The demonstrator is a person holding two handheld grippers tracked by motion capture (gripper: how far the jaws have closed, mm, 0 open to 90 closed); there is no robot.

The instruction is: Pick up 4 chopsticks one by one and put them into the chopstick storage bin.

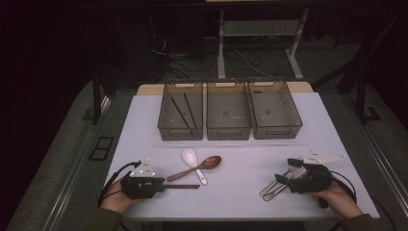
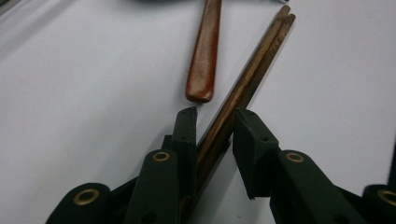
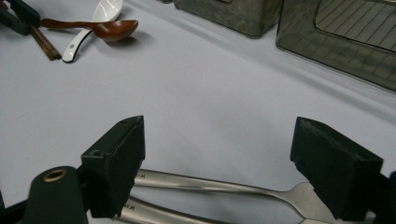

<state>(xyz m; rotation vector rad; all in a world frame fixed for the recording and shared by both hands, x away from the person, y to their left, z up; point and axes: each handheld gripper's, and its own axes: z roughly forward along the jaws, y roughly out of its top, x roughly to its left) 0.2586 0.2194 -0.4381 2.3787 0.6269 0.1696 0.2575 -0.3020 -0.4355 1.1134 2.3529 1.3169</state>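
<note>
Chopsticks (image 2: 243,88) between left gripper (image 2: 215,135) jaws, not yet pinched — closing next, then left bin (image 1: 180,117). Right gripper (image 3: 219,154) spread over forks (image 3: 233,186).

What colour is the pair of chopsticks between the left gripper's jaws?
Dark brown wood chopsticks, clearest in the left gripper view.

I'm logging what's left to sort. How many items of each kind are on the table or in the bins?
Bins: 3
Chopsticks in the left bin: 2
Chopsticks between the left gripper's fingers: 2
Spoons: 2, white and wooden
Metal forks: 2
Total: 11
</note>
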